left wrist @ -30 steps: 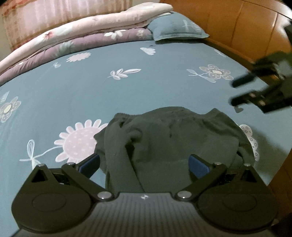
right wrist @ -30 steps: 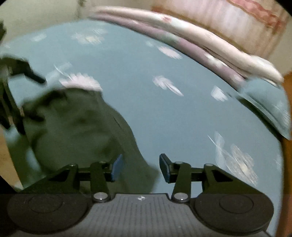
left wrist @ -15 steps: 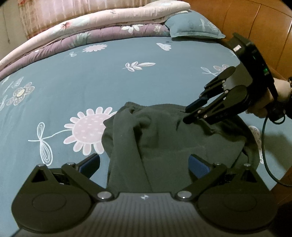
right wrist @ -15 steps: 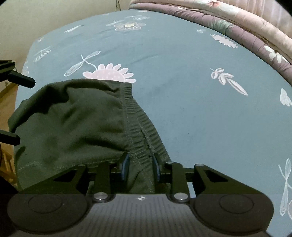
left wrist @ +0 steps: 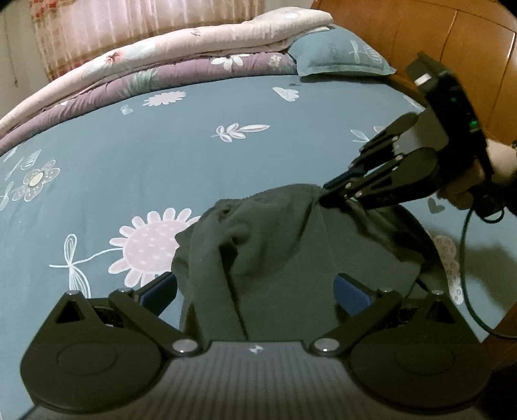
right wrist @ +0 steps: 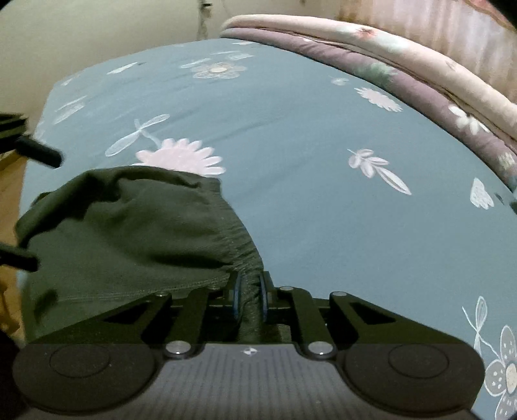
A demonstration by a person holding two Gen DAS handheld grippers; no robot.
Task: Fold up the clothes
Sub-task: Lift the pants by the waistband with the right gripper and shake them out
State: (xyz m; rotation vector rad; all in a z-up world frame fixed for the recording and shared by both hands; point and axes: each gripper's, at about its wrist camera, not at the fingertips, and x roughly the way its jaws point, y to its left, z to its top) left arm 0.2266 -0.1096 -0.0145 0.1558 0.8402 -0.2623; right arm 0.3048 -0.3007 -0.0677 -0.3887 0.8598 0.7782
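Teal flowered bedsheet (left wrist: pixel 200 155), folded quilts (left wrist: pixel 181 61), teal pillow (left wrist: pixel 336 55), wooden headboard (left wrist: pixel 429 45), pink curtain (left wrist: pixel 135 29).

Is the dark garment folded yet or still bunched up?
Bunched, not folded: the dark garment lies rumpled on the bed sheet; the right gripper is closing on its elastic edge.

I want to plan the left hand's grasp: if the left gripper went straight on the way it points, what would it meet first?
Most likely the dark green garment, which already lies between the open fingers of the left gripper. Under it is the blue flowered bedsheet. Depth is hard to judge here.
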